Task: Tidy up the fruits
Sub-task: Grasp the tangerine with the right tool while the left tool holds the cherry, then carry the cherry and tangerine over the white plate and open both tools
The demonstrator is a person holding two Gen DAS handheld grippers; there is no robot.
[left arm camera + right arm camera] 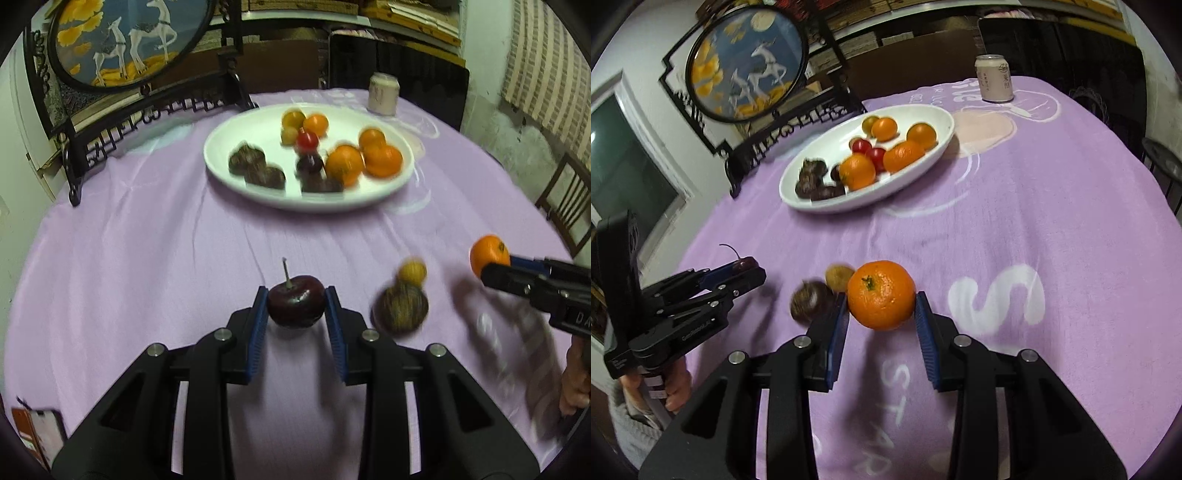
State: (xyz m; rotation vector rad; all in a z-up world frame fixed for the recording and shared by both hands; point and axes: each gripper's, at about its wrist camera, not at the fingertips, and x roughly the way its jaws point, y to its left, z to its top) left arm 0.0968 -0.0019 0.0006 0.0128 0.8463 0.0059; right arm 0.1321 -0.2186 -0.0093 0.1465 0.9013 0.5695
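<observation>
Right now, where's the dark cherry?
The dark cherry is clamped in the left gripper, held over the purple tablecloth on the near side of the white plate, with two loose fruits just to its right.

A deep maroon cherry point(295, 301) sits between the blue pads of the black left hand-held gripper point(295, 314); a bright orange tangerine point(881, 294) sits between the matching pads of the right hand-held gripper point(881, 317). A lilac cloth point(1034, 221) with white lettering covers the bench. A white plate point(229, 147) carries orange, red, yellow and dark brown fruit beside a pale can point(993, 78).
</observation>
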